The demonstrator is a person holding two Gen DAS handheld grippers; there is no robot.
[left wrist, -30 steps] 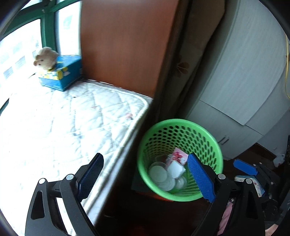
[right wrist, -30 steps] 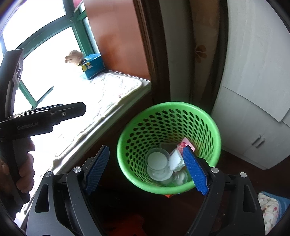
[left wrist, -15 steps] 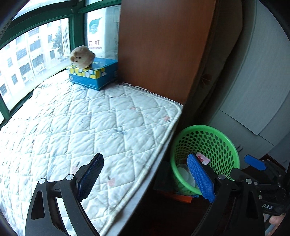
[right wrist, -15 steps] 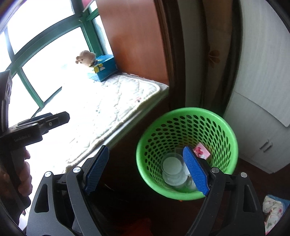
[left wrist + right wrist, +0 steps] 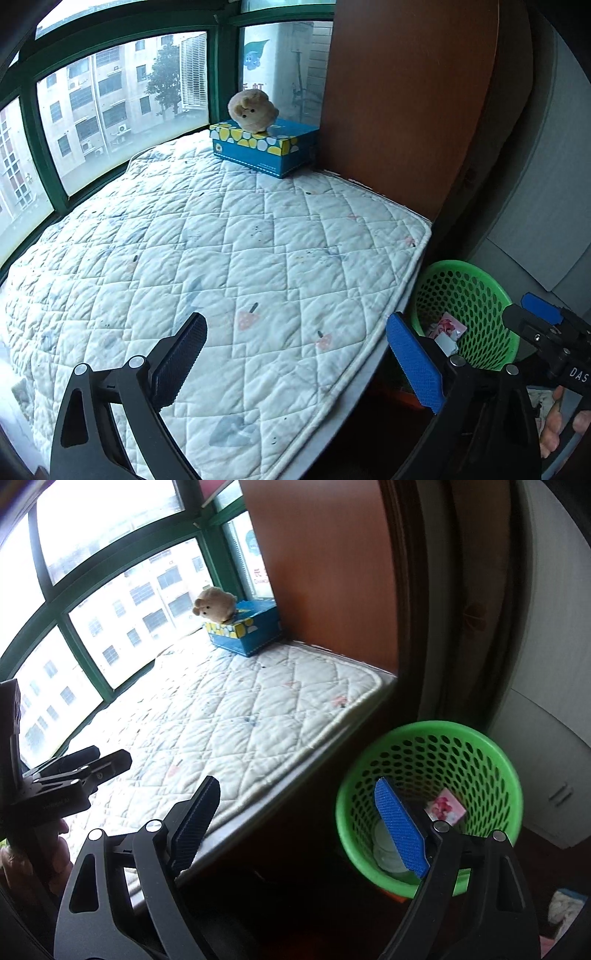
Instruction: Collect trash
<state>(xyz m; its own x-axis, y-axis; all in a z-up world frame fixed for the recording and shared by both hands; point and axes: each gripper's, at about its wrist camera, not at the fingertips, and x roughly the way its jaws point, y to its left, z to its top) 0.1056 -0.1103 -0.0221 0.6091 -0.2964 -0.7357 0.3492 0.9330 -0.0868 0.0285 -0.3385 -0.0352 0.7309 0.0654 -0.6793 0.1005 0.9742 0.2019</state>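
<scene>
2 grippers, our left [image 5: 295, 354] and right [image 5: 301, 821], gape empty; the right's jaws just widened beside the green perforated plastic basket [image 5: 476, 734].

Left gripper [image 5: 295, 358] and right gripper [image 5: 299, 823]: each has two matte black arms with triangular cut-outs and silver round pivot screws, tipped with ribbed blue pads [image 5: 413, 363]. Seen from the left wrist view, the right gripper's black body bears white lettering "DAS". Seen from the right wrist view, the left gripper's black handle carries small, illegible white print.
</scene>
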